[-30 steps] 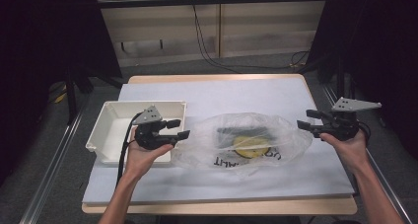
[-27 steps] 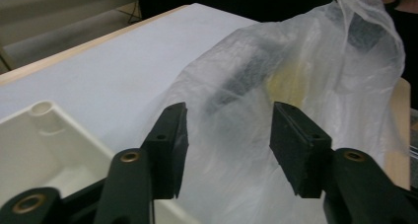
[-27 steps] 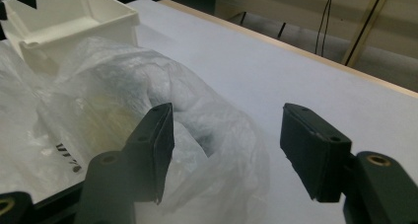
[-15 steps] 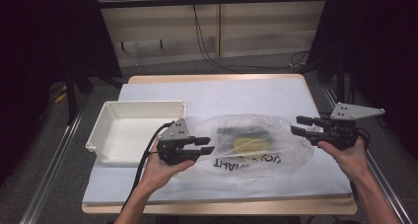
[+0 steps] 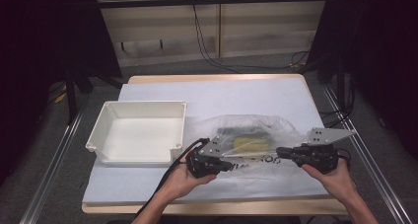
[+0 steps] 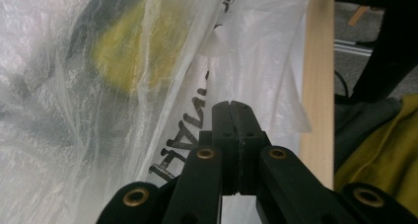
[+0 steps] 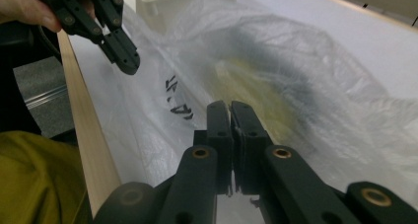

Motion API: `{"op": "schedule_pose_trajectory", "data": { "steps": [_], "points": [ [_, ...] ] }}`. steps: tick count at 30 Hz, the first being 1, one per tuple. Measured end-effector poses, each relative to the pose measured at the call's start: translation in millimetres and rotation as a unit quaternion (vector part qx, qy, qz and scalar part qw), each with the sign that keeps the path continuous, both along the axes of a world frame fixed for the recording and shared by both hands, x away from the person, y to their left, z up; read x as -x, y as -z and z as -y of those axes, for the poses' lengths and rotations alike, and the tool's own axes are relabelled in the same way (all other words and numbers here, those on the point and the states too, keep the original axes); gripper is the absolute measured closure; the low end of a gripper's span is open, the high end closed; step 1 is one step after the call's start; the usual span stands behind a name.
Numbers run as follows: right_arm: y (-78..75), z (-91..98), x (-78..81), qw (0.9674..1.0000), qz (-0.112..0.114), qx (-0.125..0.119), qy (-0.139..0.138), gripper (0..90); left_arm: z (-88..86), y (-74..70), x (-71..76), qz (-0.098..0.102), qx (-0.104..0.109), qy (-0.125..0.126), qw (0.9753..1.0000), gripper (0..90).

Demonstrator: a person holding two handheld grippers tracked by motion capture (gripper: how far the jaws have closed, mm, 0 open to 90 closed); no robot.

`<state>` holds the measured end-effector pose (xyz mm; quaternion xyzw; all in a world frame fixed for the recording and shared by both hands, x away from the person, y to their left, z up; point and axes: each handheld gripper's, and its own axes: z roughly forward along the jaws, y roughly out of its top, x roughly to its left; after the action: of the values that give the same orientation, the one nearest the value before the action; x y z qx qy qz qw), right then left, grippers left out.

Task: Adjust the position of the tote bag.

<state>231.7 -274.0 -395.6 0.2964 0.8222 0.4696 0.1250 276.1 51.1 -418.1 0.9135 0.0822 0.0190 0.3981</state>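
I have both hand-held grippers at the near edge of the plastic bag (image 5: 251, 140) on the worktop (image 5: 217, 93). The left hand-held gripper (image 6: 231, 108) and right hand-held gripper (image 7: 227, 110) have just been closing; their jaws are now pinched together, apparently on the thin film, so I can pull the opening apart.

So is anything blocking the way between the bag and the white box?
Nothing visible does. The plastic bag lies right beside the white box on the table, with just bare cloth between them. Both tongs, left and right, have just closed at the bag's near edge.
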Motion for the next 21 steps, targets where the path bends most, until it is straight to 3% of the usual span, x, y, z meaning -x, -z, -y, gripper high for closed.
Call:
{"op": "schedule_pose_trajectory", "data": {
  "steps": [6, 12, 18, 21],
  "points": [
    [16.3, -10.9, -0.8, 0.9995, -0.013, 0.022, -0.017, 90.0, 5.7, 16.2, -6.7, 0.004, -0.023, -0.016, 0.9996, 90.0],
    [37.9, -26.0, -6.2, 0.9968, -0.037, 0.060, -0.038, 90.0, 5.2, 24.0, -21.1, -0.001, -0.026, -0.042, 0.9988, 88.8],
    [57.4, -31.9, -21.4, 0.9931, -0.054, 0.101, -0.024, 90.0, 8.6, 22.8, -29.5, 0.020, -0.055, -0.057, 0.9967, 89.5],
    [55.6, -29.8, -28.6, 0.9916, -0.042, 0.122, -0.003, 90.0, 7.6, 17.1, -33.6, 0.031, -0.063, -0.069, 0.9951, 89.4]
  ]
}}
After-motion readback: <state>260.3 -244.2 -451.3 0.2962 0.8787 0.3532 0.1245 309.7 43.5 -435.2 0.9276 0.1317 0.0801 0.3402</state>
